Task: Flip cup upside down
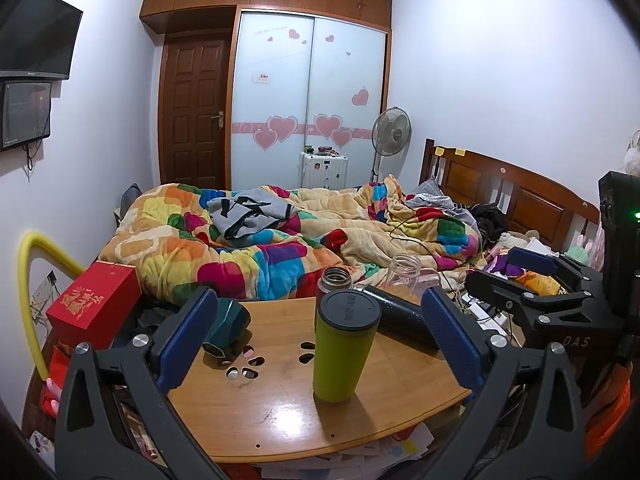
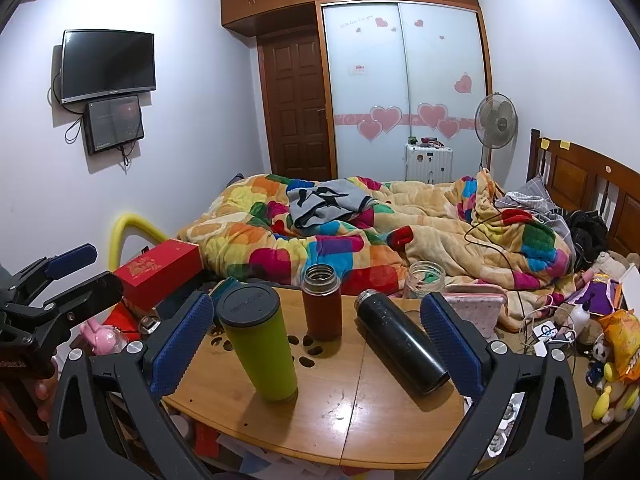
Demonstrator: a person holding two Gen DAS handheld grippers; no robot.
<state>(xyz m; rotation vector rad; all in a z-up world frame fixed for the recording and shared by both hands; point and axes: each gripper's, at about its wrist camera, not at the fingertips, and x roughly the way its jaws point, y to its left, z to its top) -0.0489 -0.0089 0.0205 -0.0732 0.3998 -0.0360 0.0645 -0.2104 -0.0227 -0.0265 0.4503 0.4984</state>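
A green cup with a dark top stands upright on the round wooden table; it also shows in the right wrist view. My left gripper is open, with the green cup between its blue pads, not touched. My right gripper is open above the table's near edge, empty, with the green cup at its left and a black flask lying on its side at its right. The right gripper also shows at the right edge of the left wrist view.
A brown open flask stands behind the green cup. A clear jar and a pink phone case sit at the table's far right. A dark green cup lies at the left. A red box and the cluttered bed lie beyond.
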